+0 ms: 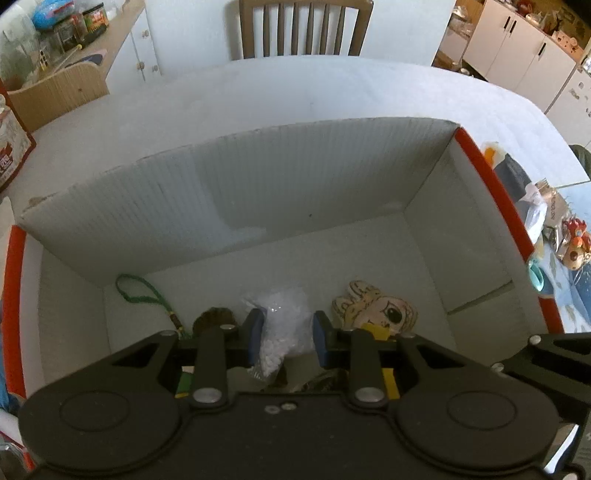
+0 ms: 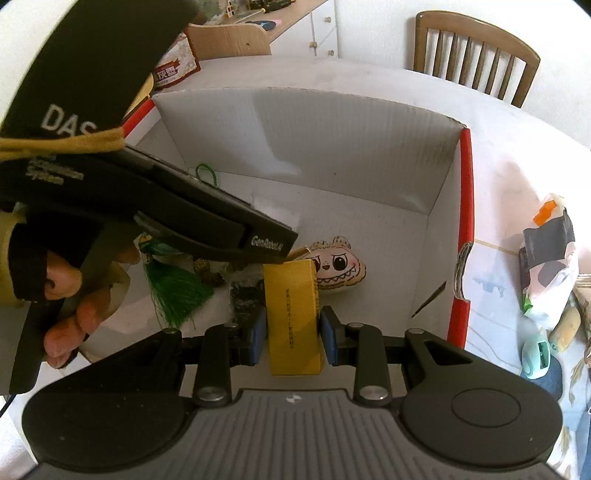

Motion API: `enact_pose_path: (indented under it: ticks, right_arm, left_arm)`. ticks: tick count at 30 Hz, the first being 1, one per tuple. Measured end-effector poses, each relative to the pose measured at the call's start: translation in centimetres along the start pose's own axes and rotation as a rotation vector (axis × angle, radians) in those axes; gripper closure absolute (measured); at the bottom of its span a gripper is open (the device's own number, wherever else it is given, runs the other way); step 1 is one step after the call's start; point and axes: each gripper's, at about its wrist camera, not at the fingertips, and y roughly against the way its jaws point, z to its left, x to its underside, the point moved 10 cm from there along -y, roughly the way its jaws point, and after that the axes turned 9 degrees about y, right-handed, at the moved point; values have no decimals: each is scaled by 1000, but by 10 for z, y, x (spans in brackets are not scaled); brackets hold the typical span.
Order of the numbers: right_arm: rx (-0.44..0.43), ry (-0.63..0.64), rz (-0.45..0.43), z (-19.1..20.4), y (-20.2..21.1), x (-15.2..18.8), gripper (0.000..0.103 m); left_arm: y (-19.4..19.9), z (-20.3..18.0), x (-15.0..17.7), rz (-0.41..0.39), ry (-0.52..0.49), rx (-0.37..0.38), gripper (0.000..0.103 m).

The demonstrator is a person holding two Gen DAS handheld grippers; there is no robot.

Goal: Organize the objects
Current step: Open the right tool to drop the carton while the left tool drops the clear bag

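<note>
A white cardboard box with red rims [image 1: 258, 192] [image 2: 351, 147] stands open on the table. My left gripper [image 1: 288, 338] is low inside it, shut on a clear bag of white pellets [image 1: 284, 325]. My right gripper [image 2: 293, 334] is shut on an upright yellow carton [image 2: 293, 314] over the box's near part. On the box floor lie a cartoon-face plush [image 1: 376, 314] [image 2: 340, 269], a green cord with a tassel [image 1: 136, 291] [image 2: 173, 291] and a brown lump [image 1: 216, 319]. In the right wrist view, the left gripper's black body [image 2: 207, 221] and a gloved hand [image 2: 74, 306] hide the box's left side.
A wooden chair [image 1: 299, 29] [image 2: 476, 59] stands behind the table. Right of the box lie plastic bags [image 2: 550, 266], a mint-green object [image 2: 539, 358] and small toys [image 1: 576, 243]. A red printed carton [image 1: 11, 147] [image 2: 173, 70] sits at the left. The box's right half has bare floor.
</note>
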Motion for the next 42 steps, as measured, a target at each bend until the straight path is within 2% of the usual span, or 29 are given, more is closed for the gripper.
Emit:
enact_pose_path:
  ticks: [10,12,13,14,19,24,26,28,35,36,42]
  right_arm:
    - [-20,12,-36,2,14,-2,72]
    - [-26,6,-44,2,18,-2,68]
    - [-25,4,-52,1,20,-1,60]
    - [-30,5,-63,2,23,-1,59]
    - [-39,3,-96,2,36,0,57]
    - [-55,-13,-150,-1,57,-1,57]
    - [-53,-13,-171,-1,65,-2,50]
    - [-48,-9,-191,-4,75,0,48]
    - [-53,-10,-256,-4,105,1,48]
    - [-53,-12,-265,-5,104,-7,48]
    - [-56,-43,-321,-19,133,6,45]
  left_arm:
    - [1,0,9,29,5,-4,71]
    - [4,0,9,22,9,-6,69]
    - [6,1,9,16,10,-3,66]
    - [7,1,9,10,13,-1,62]
    - [16,3,7,-16,28,9,56]
    - [34,2,6,-60,42,19,53]
    - [43,0,6,-81,44,28,52]
    - [52,-3,6,-104,36,27,51]
    - [89,-20,7,-194,12,35,47]
    - [95,-22,7,-204,10,36,46]
    - [120,-39,11,-251,8,59,42]
